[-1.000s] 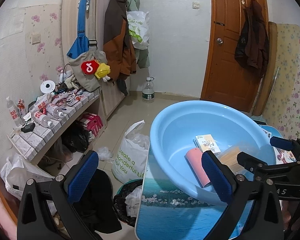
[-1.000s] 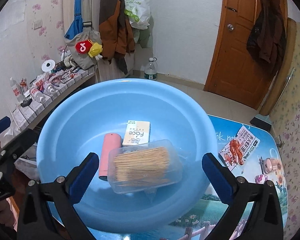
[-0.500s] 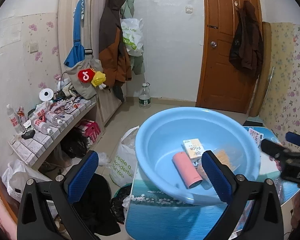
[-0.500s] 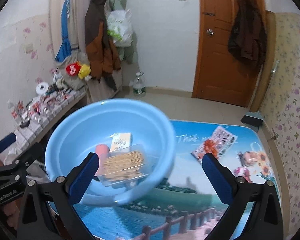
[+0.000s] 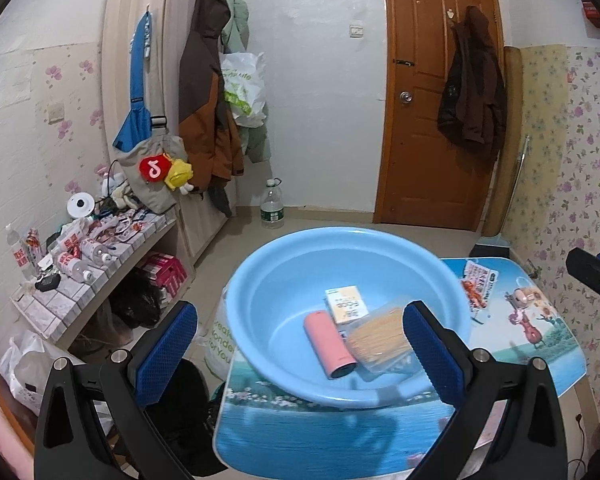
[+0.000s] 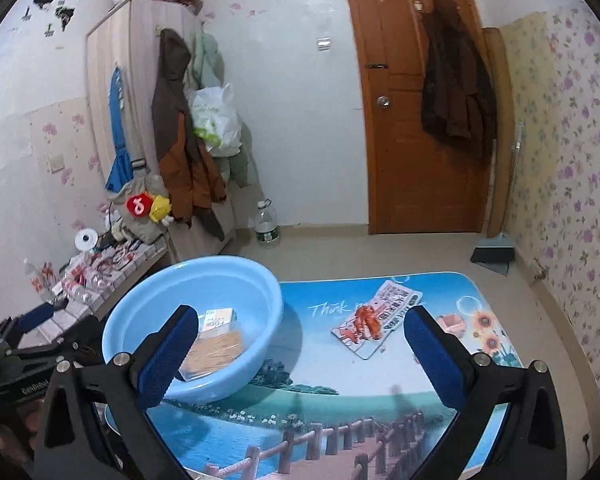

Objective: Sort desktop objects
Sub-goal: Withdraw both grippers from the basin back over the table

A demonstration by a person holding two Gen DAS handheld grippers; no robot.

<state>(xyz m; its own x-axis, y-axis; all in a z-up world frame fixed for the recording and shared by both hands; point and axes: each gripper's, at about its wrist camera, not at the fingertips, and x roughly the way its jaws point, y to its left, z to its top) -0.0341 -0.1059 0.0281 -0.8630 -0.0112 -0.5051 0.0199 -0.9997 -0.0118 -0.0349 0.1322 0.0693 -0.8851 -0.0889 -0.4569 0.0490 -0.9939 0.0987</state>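
Observation:
A light blue basin [image 5: 284, 280] [image 6: 148, 304] sits on the left end of the picture-printed table [image 6: 340, 400]. In it lie a pink cylinder [image 5: 329, 344], a small white and yellow box [image 5: 346, 304] [image 6: 219, 317] and a clear box of toothpicks [image 5: 382, 338] [image 6: 216, 354]. A flat snack packet [image 6: 378, 318] [image 5: 476, 284] lies on the table to the basin's right. My left gripper [image 5: 300, 354] is open and empty, above the basin's near side. My right gripper [image 6: 300, 356] is open and empty, above the table between basin and packet.
A tiled shelf [image 5: 80, 280] crowded with bottles stands at the left wall. Bags [image 5: 220, 344] and a bin lie on the floor by the table's left end. A water bottle [image 5: 272, 208] stands by the far wall. A wooden door [image 5: 436, 120] is behind.
Both grippers have pulled back and risen away from the basin, so it looks smaller. The right gripper has shifted right, over the bare table. Both stay open.

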